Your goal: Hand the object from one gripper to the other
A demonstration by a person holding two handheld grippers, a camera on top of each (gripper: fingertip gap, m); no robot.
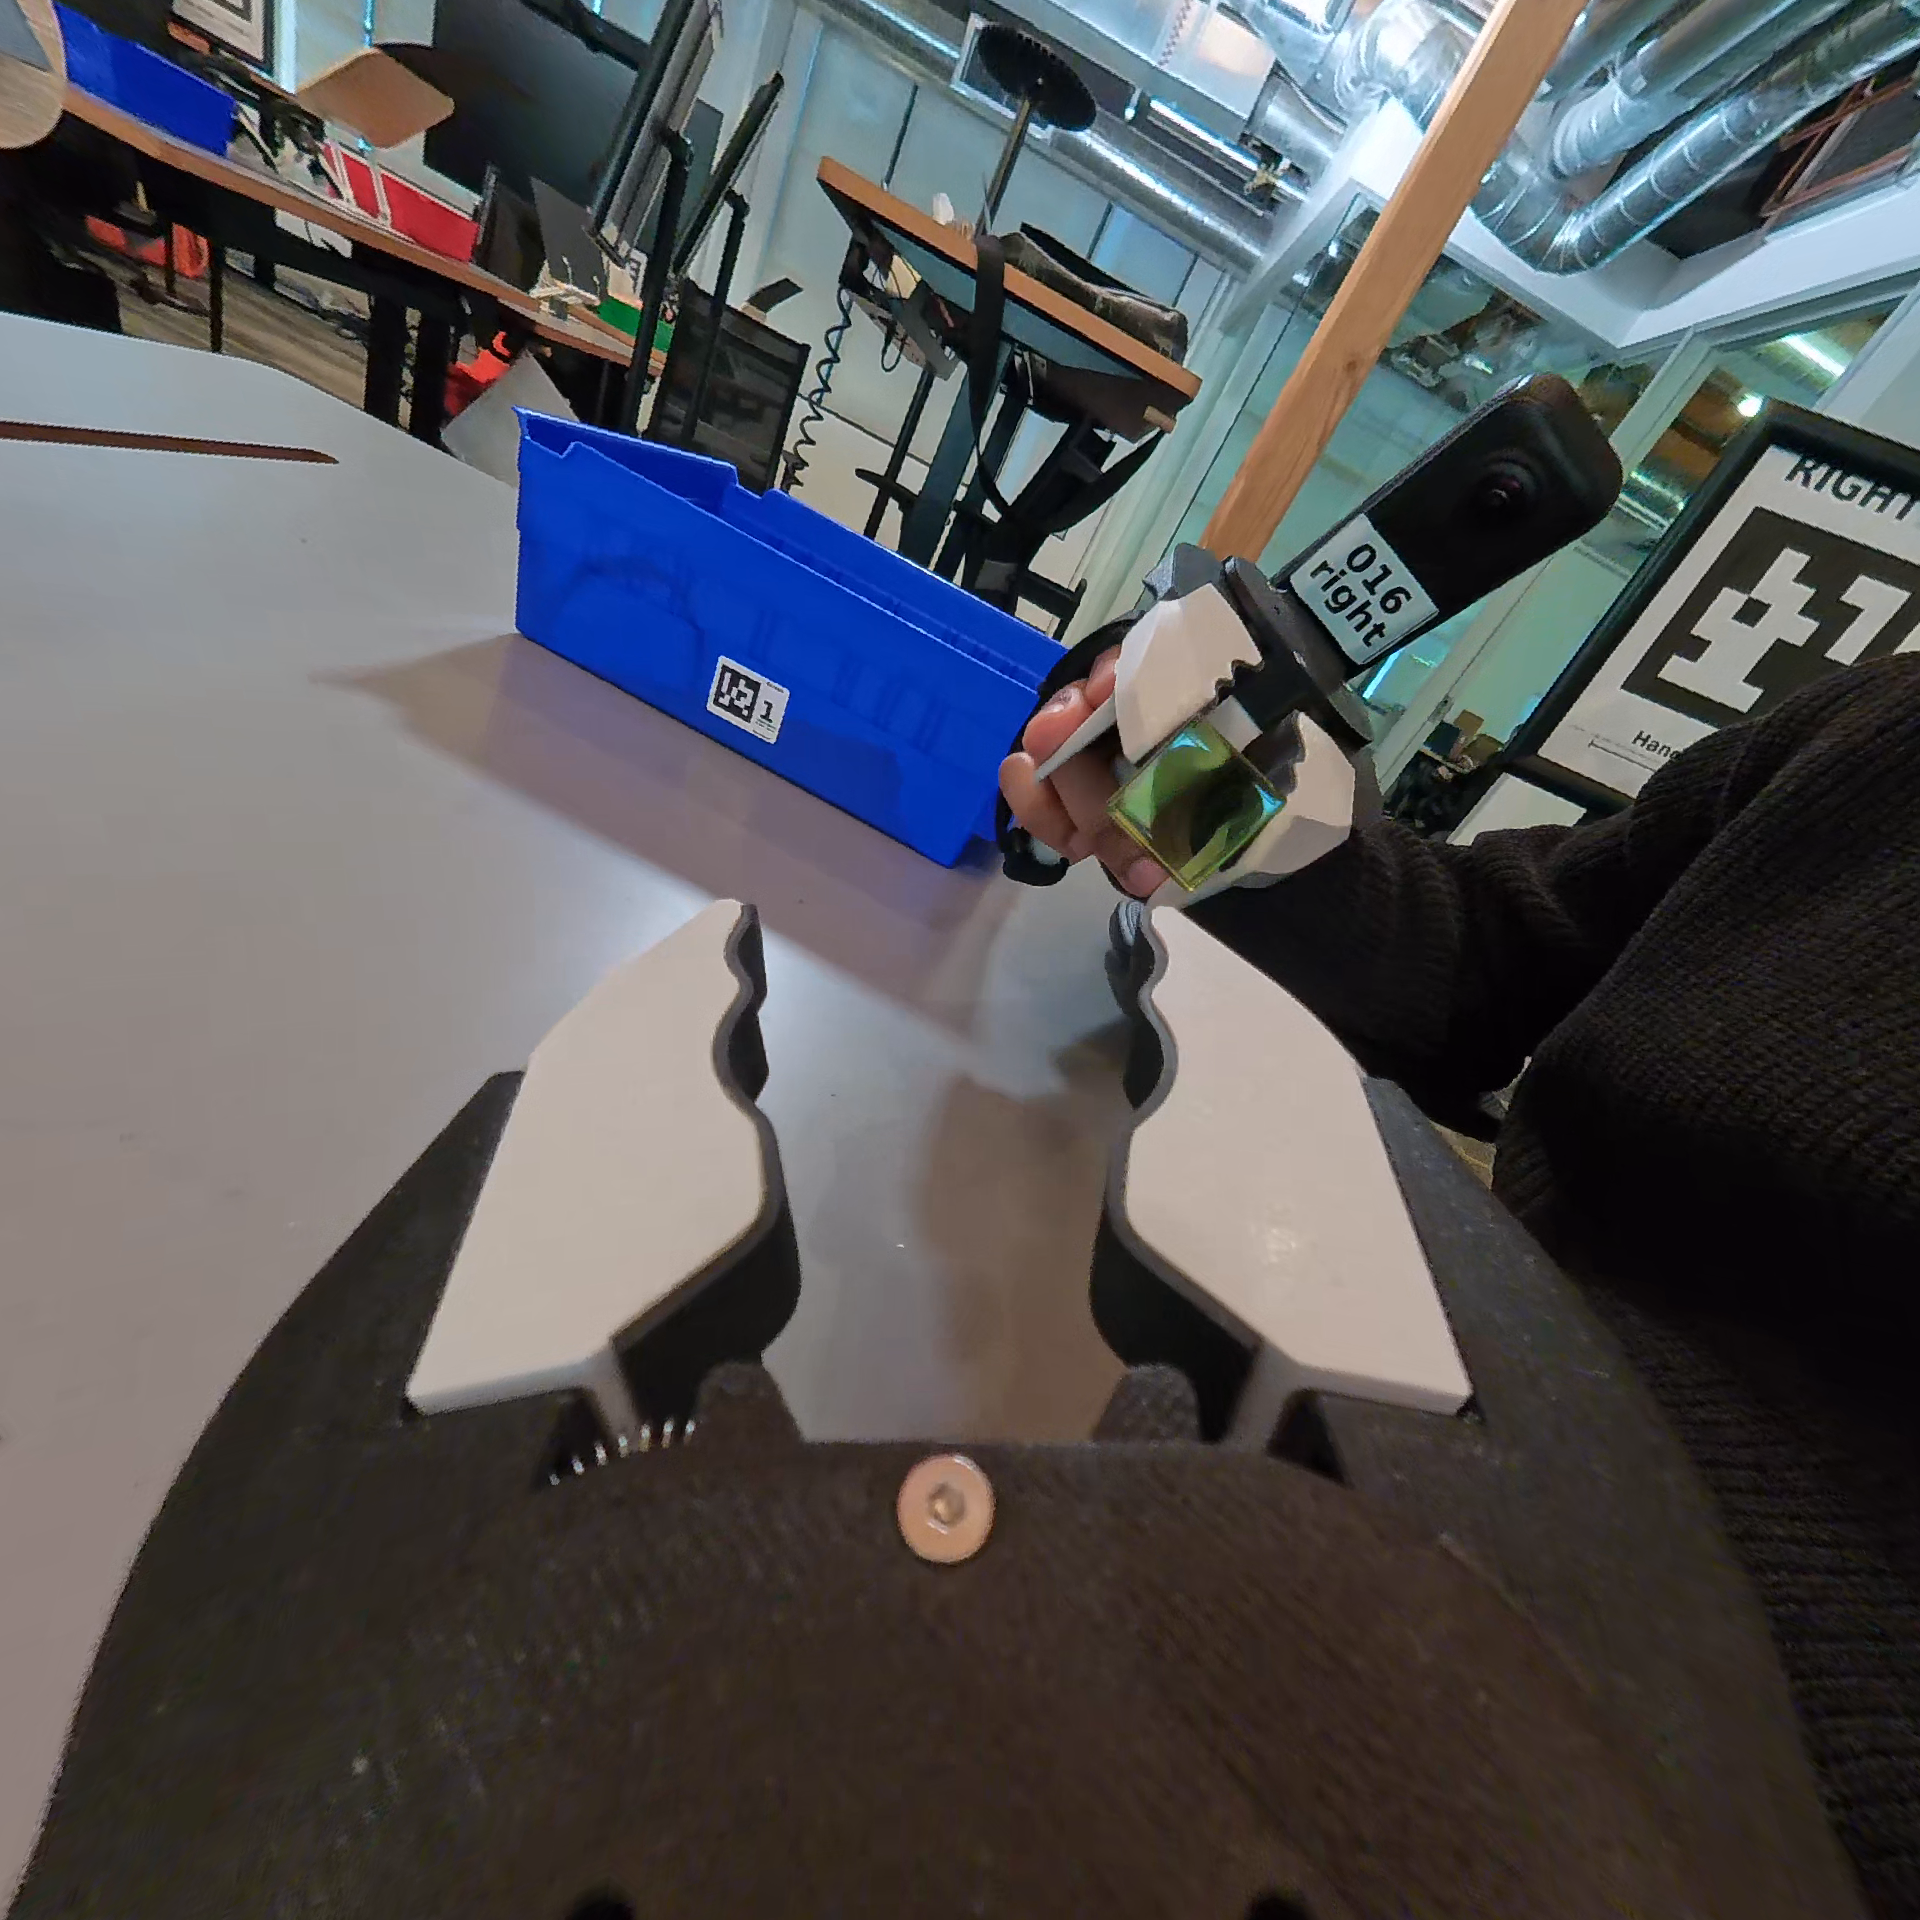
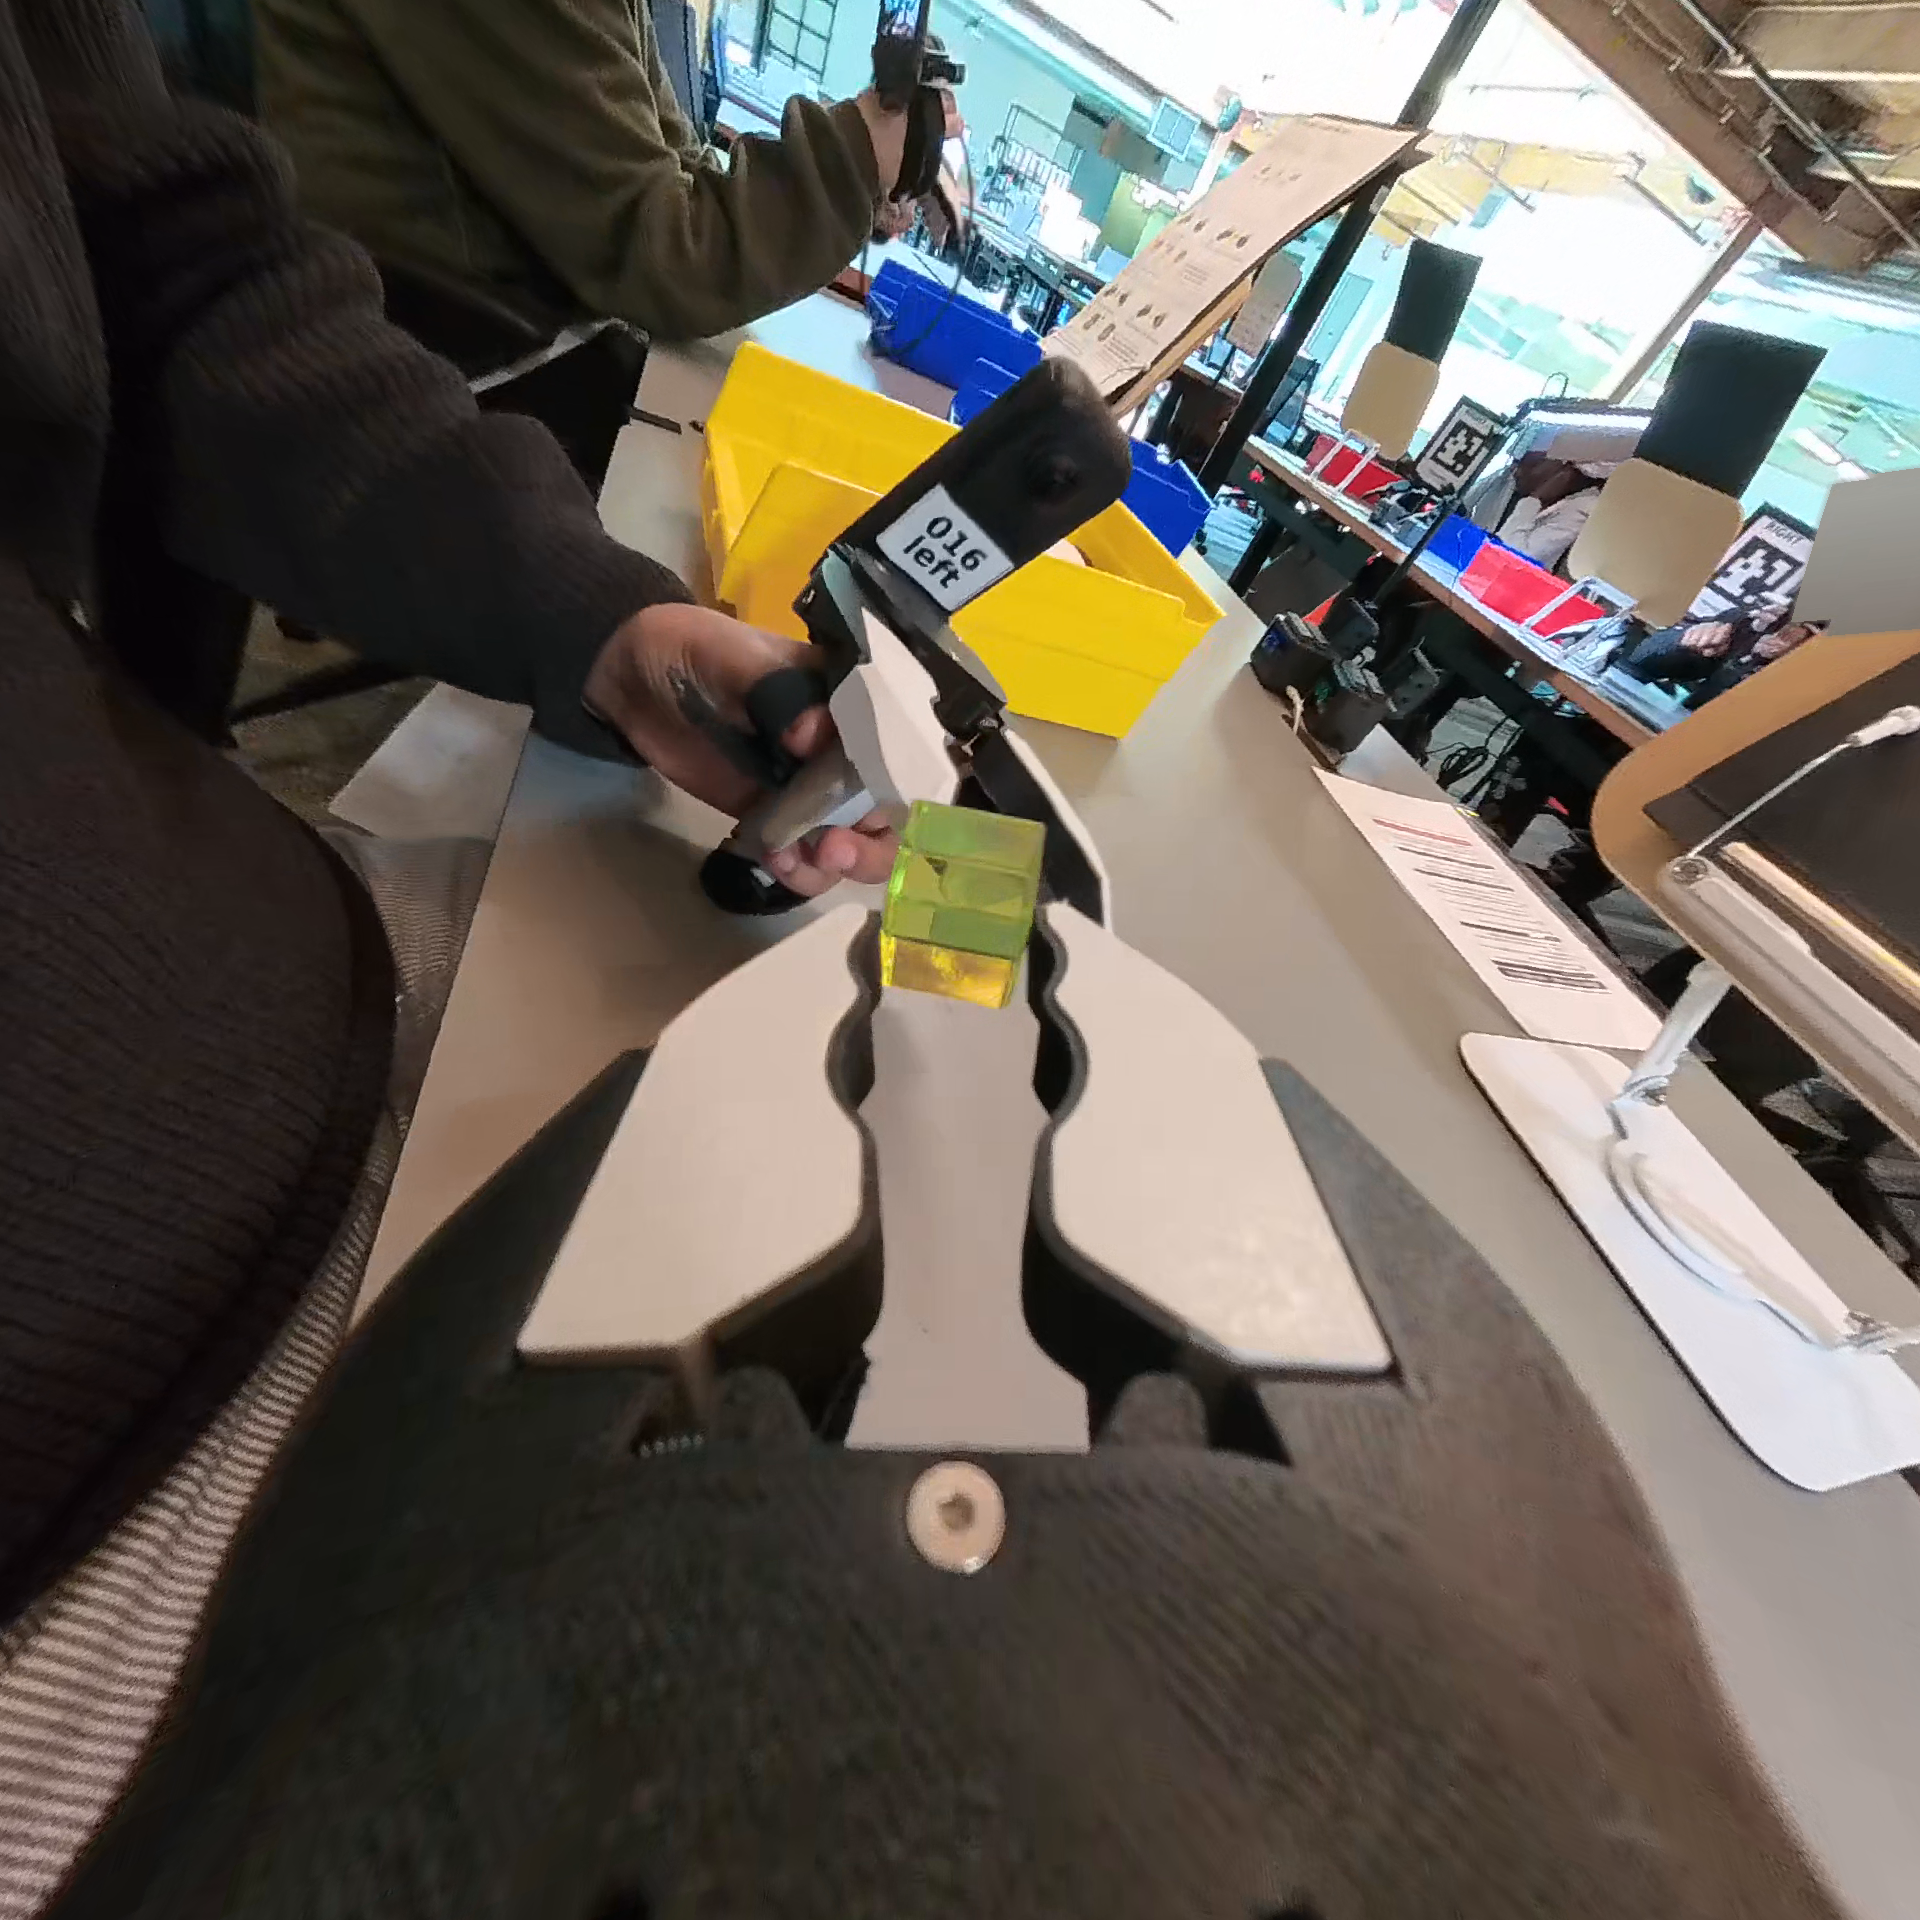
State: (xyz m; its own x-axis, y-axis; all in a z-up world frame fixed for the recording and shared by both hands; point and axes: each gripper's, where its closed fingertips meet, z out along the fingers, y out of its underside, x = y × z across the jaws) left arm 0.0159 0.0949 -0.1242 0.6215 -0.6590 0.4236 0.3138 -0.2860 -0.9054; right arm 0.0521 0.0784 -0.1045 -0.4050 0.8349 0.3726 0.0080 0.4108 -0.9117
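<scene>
A clear yellow-green cube (image 2: 961, 909) is clamped between the fingertips of my right gripper (image 2: 954, 951), held above the grey table (image 2: 1226, 935). In the left wrist view the same cube (image 1: 1195, 802) shows between the right gripper's white fingers (image 1: 1184, 665), up and to the right of my left gripper (image 1: 951, 920). My left gripper is open and empty, its jaws wide apart. In the right wrist view the left gripper (image 2: 997, 821) hangs just beyond the cube, its open fingers (image 2: 894, 717) on either side behind it, apart from it.
A blue bin (image 1: 758, 644) stands on the table (image 1: 260, 779) beyond my left gripper. A yellow bin (image 2: 935, 551) stands behind the left gripper. A paper sheet (image 2: 1475, 894) and a white lamp base (image 2: 1662, 1247) lie to the right. A second person (image 2: 582, 156) stands at the back.
</scene>
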